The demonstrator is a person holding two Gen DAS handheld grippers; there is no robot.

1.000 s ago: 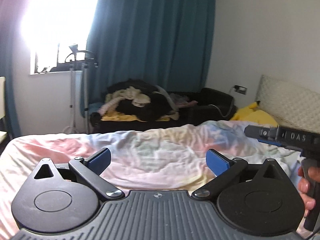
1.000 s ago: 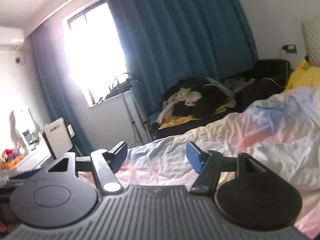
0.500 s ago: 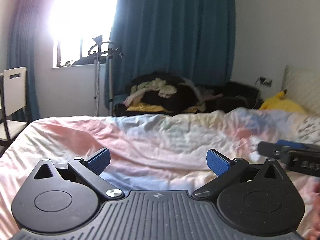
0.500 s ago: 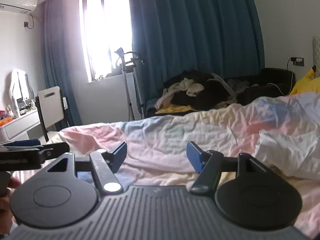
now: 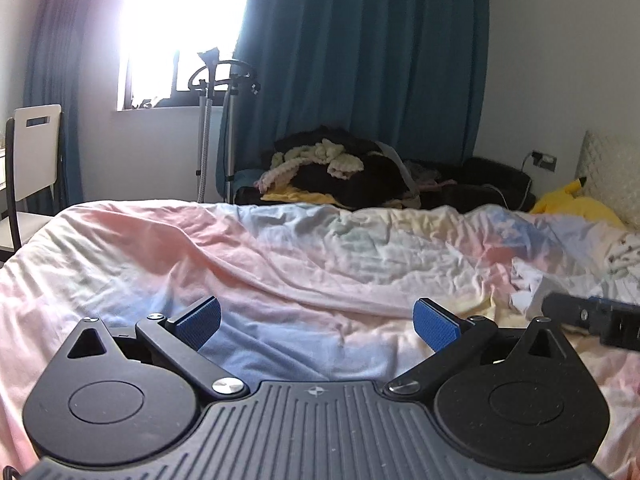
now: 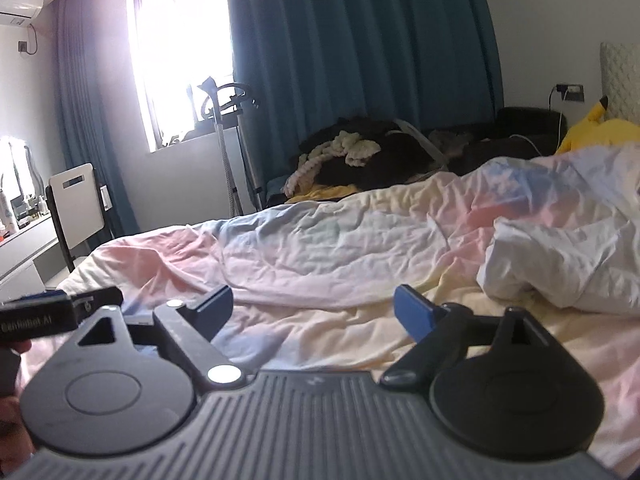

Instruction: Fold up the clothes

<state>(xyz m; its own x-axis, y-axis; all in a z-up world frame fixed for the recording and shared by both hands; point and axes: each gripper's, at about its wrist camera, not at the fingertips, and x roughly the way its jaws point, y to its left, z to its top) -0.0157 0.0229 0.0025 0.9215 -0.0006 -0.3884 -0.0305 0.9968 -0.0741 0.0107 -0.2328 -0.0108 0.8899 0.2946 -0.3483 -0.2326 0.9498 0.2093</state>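
Bedding took up most of both views, a rumpled pastel duvet [image 5: 280, 264] spread across the bed. Left gripper [image 5: 316, 322] hung low over the bare near part of it, blue pads spread wide, nothing between them and nothing touched as far as I could see. Right gripper [image 6: 314, 310] was much the same: jaws wide apart, empty, hovering over the duvet. Only thing that looked like clothing to fold was a crumpled white garment [image 6: 560, 264], lying bunched up ahead and off to the right of the right gripper, so that one sat clearly nearer. No real long axis to it, just a heap.
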